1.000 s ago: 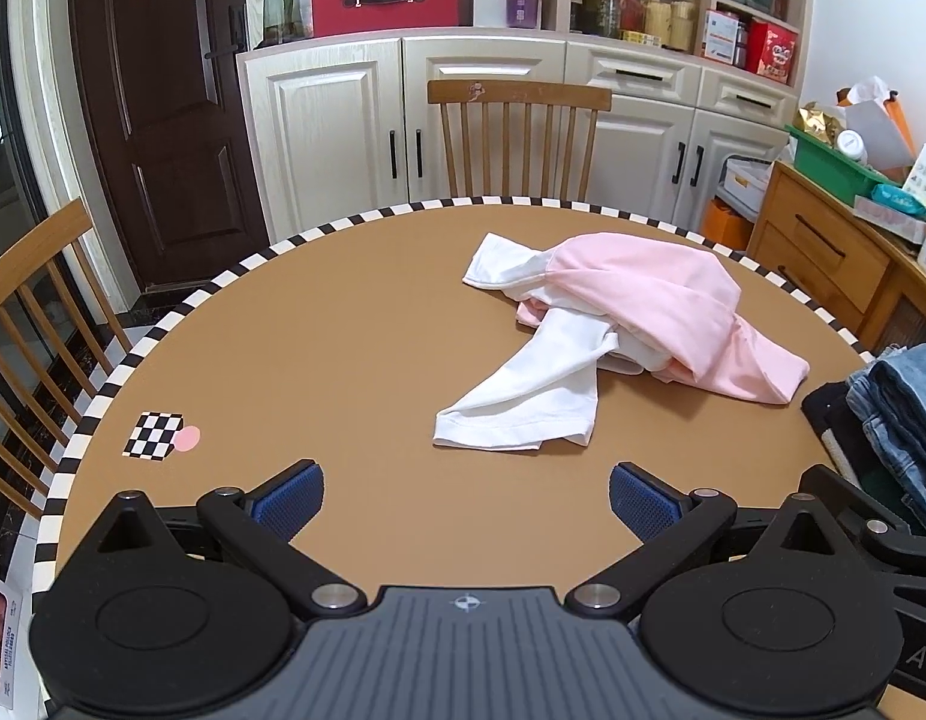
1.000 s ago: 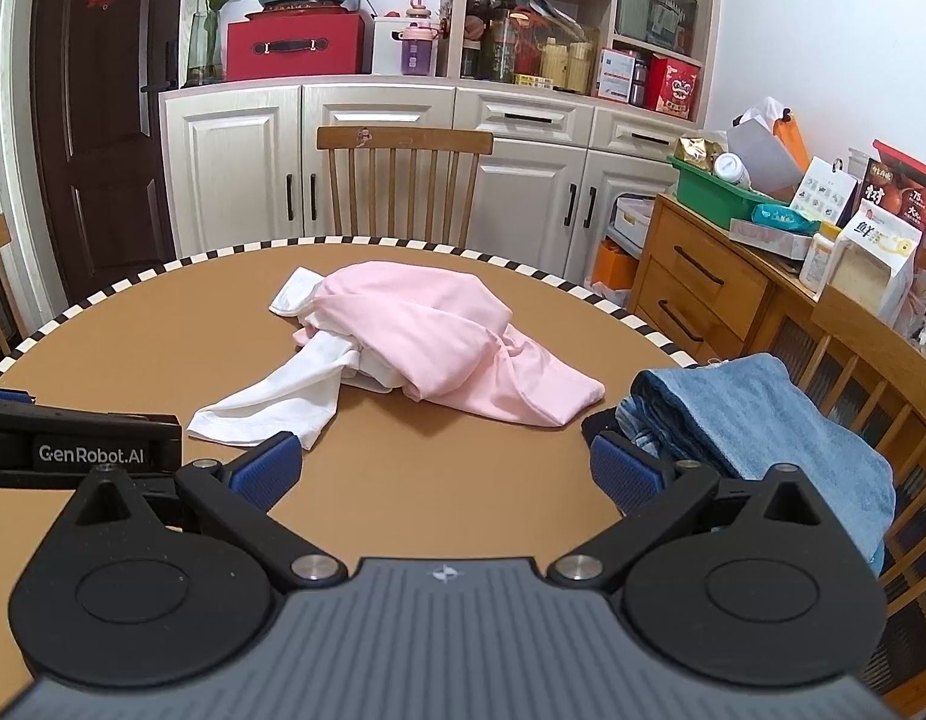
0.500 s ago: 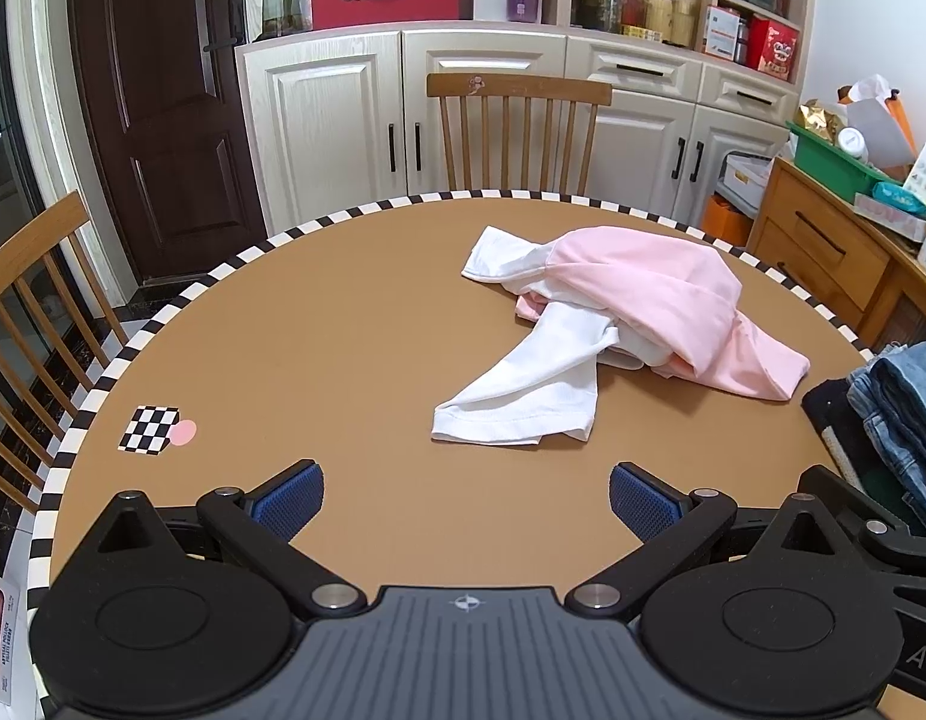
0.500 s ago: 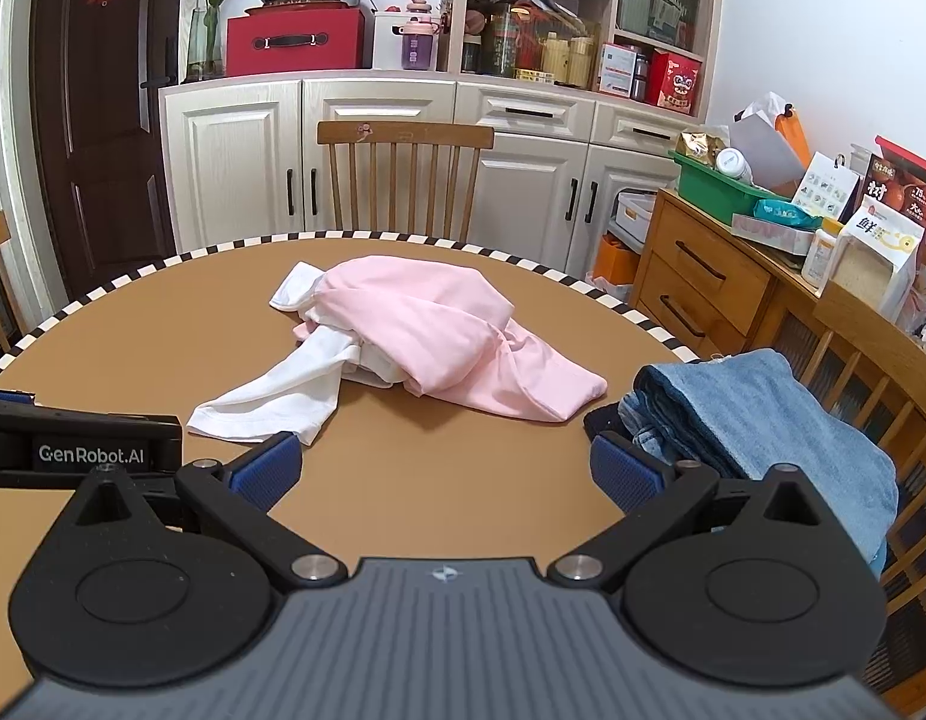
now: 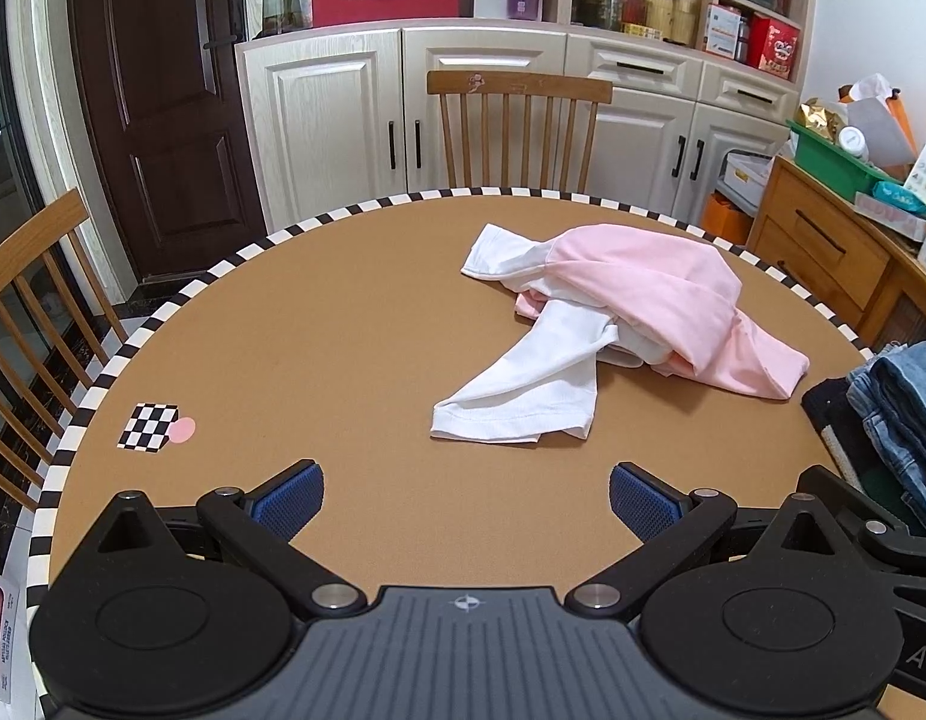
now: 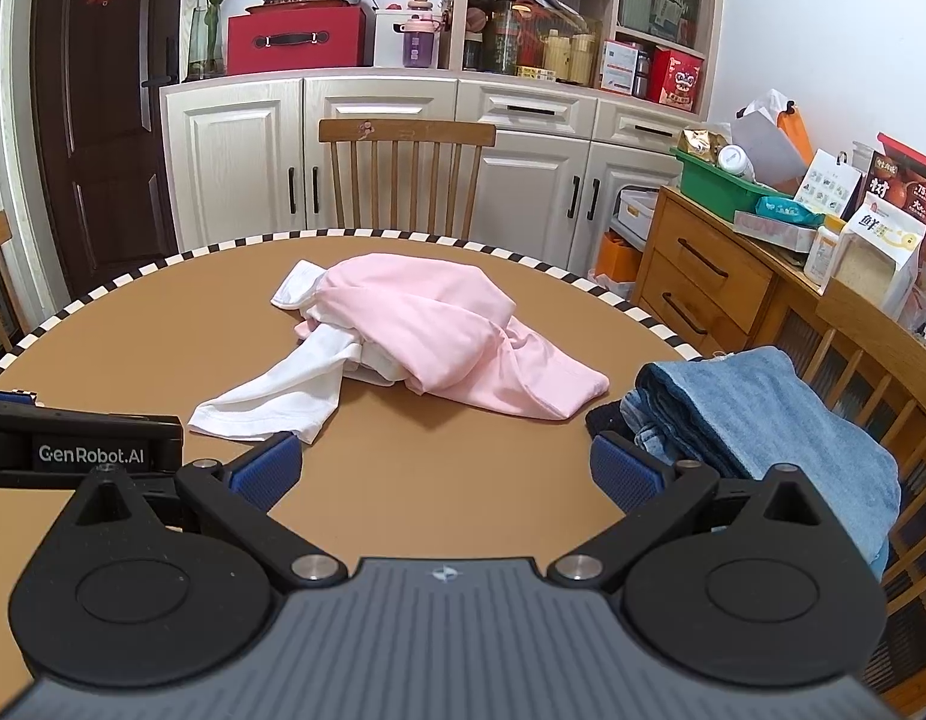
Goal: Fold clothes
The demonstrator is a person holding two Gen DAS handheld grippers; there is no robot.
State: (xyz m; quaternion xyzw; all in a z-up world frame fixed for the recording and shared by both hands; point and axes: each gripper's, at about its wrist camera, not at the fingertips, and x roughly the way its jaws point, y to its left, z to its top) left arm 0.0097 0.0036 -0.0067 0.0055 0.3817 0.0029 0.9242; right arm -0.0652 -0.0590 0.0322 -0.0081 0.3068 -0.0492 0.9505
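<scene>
On the round table (image 5: 343, 324) in front of me lies a crumpled pink-and-white shirt (image 5: 637, 294), its white sleeve (image 5: 523, 390) trailing toward my near edge. Folded jeans (image 6: 757, 408) sit stacked at the right rim. My left gripper (image 5: 466, 495) and right gripper (image 6: 445, 471) both hang spread wide above bare tabletop, gripping nothing. I judge folding hasn't begun; I'm at the reach stage. Next I'd bring both tools forward, pinch the shirt at two edges and spread it flat before any fold
</scene>
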